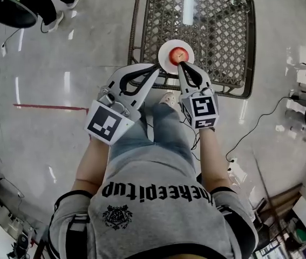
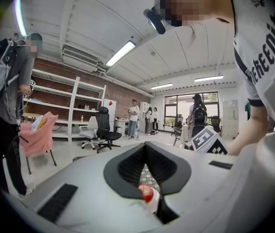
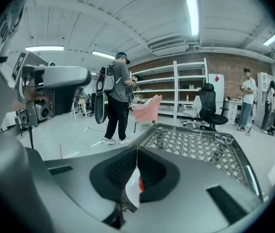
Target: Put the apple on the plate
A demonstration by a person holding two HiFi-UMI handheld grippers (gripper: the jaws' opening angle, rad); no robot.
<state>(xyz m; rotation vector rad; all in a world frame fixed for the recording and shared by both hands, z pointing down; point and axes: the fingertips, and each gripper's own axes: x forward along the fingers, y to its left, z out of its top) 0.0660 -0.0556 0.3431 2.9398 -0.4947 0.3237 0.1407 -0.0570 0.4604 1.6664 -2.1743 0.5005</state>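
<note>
A red apple (image 1: 179, 54) sits on a small white plate (image 1: 166, 58) near the front edge of the lattice-topped table (image 1: 136, 36). My left gripper (image 1: 158, 66) hovers just left of the plate, jaws meeting at the tips, nothing between them. My right gripper (image 1: 181, 63) hangs just in front of the apple, apart from it, jaws shut and empty. In the left gripper view the apple (image 2: 147, 193) and plate (image 2: 153, 205) show below the closed jaws (image 2: 145, 145). The right gripper view shows its closed jaws (image 3: 137, 150) with a sliver of apple (image 3: 140, 183) and plate (image 3: 131, 191) beneath.
A red line (image 1: 50, 107) crosses the shiny floor at left, and a cable (image 1: 255, 123) trails at right. A person (image 3: 118, 96) stands beyond the table by a chair draped in pink cloth (image 3: 147, 108). A black office chair (image 3: 210, 106) and shelves stand further back.
</note>
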